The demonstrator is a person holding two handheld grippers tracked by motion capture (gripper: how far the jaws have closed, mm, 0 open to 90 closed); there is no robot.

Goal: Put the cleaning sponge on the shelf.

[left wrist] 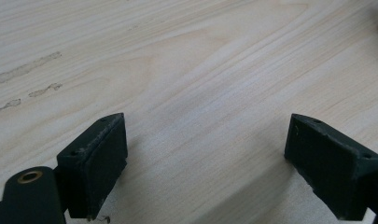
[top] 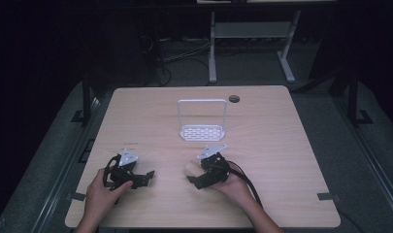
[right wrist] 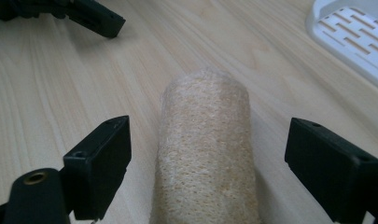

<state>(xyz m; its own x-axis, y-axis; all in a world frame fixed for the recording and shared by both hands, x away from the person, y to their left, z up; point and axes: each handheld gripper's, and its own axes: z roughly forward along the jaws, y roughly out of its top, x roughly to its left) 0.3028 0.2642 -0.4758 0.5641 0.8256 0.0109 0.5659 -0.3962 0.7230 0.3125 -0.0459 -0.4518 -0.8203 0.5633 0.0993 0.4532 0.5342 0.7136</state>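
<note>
So nearest the table's front edge you've got the person's two hands, each holding a black two-jaw gripper. The left gripper (top: 144,175) sits low over the pale wooden table (top: 281,160), jaws spread wide with nothing but bare woodgrain between them, so it looks parked out of the way while the other side does the work. Just to the right, the right gripper (right wrist: 207,163) is also released, jaws wide apart, but lined up straddling a beige, rough-textured loofah cylinder (right wrist: 206,154) that lies flat on the table between them. Neither jaw touches it as far as I can tell; there's a clear gap on both sides. My guess is this is the moment right before a pinch, centred like that so the squeeze catches the roll evenly and doesn't nudge it sideways. Farther back, mid-table, stands a white plastic slotted rack with a tall wire-frame back (top: 202,131), well apart from the loofah, probably where it's headed.
</note>
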